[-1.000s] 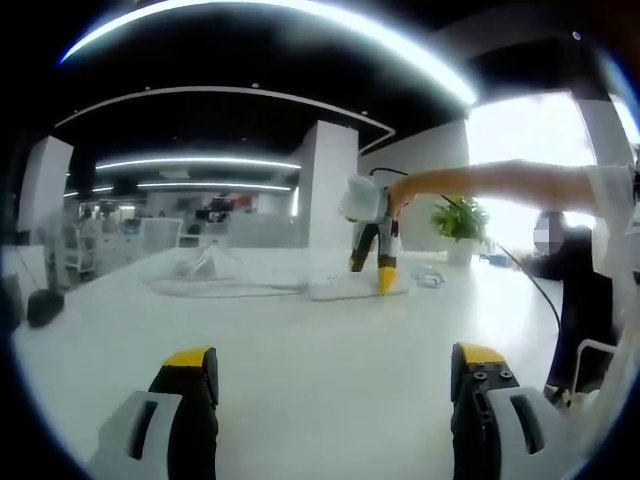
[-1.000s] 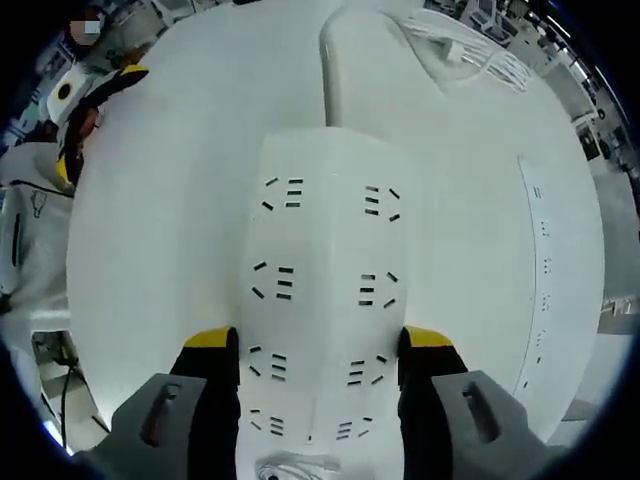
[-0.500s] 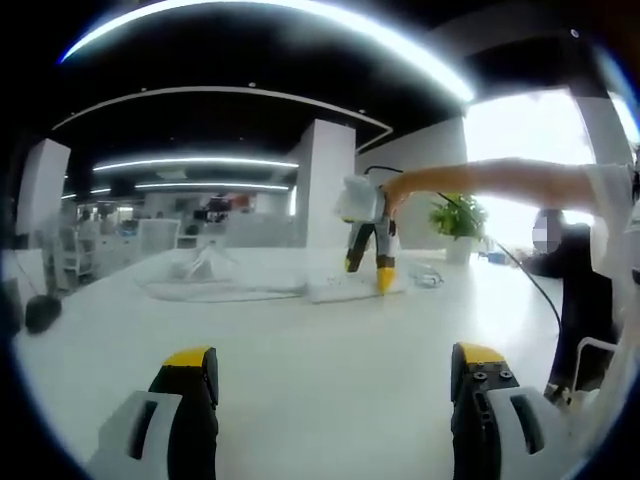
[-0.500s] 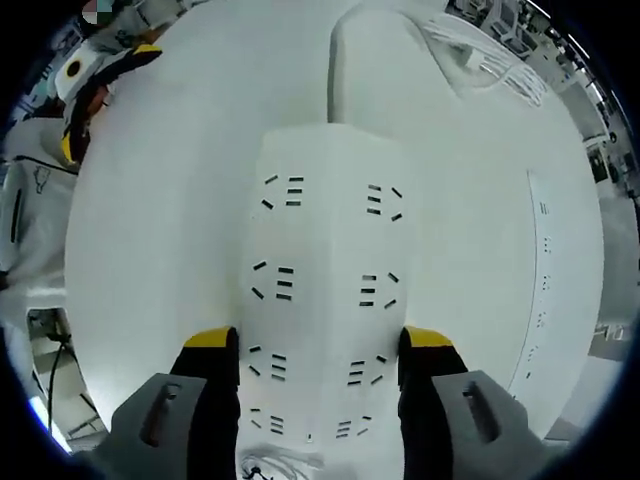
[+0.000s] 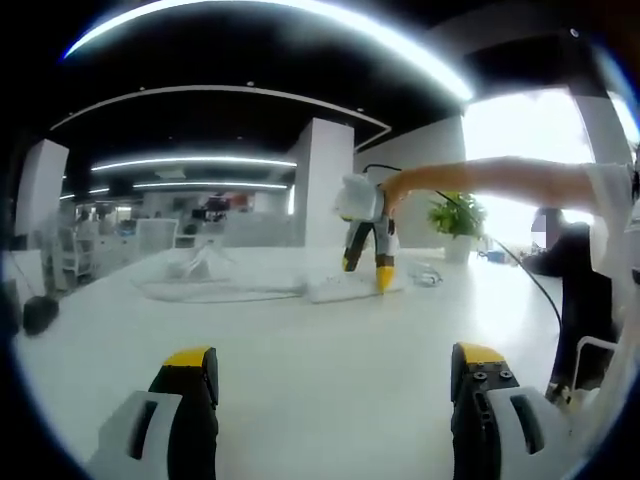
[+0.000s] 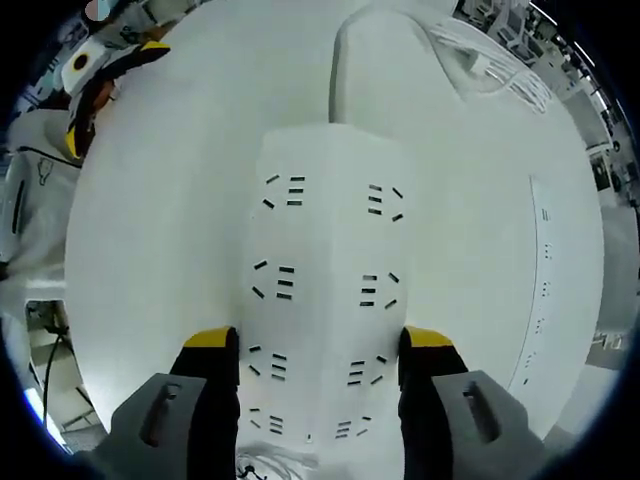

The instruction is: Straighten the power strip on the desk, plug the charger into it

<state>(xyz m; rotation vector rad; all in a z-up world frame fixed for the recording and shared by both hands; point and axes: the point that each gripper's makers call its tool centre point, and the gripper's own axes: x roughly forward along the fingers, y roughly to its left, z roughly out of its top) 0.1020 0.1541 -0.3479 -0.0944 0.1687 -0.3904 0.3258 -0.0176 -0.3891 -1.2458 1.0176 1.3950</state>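
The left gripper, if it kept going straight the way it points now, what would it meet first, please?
Probably the white power strip lying across the desk, where the right gripper stands. The left gripper faces bare desktop before that, though depth is unclear.

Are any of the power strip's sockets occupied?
Empty: every socket visible on the power strip shows bare slots, no plug in them; the right tool straddles its near end.

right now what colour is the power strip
White, with dark socket slots; the power strip shows best in the right gripper view, between the right tool tips.
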